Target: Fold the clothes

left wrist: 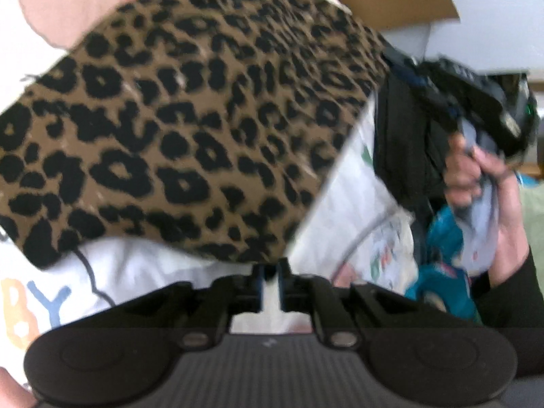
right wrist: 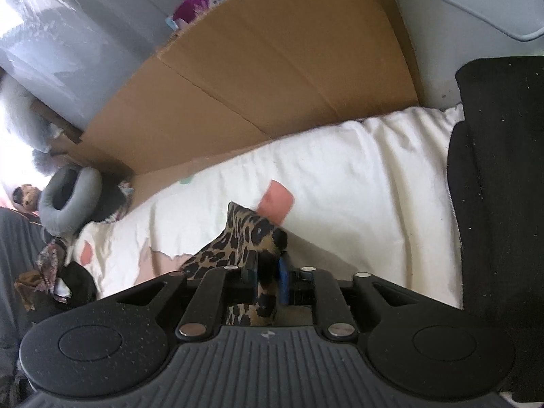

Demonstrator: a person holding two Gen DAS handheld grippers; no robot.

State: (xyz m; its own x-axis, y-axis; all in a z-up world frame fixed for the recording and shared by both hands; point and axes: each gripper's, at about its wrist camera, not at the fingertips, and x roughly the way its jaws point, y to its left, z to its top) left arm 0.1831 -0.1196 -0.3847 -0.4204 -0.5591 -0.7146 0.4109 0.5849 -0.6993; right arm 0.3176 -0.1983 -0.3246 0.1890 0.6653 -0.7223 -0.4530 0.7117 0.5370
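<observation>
From your left wrist view, the leopard-print garment is spread in the air just ahead of your left tool, its lower hem meeting the fingertips. The jaws stand narrow, with white showing in the gap lower down, so you cannot tell whether they pinch that hem or only touch it. Below lies the white printed bedspread. Off to the tool's right, your right hand grips the other tool's handle at the far corner of the cloth.

From your right wrist view, your right tool is closed on a bunched corner of the same garment, which pokes up between the fingers and trails back beneath them. Beyond the tips are the bedspread and a cardboard panel; a black cloth hangs to the right.

Expect this garment to behave as light, soft and limp: it sags between grips. Hold it at corners or hems, stretched taut, when laying it down.
</observation>
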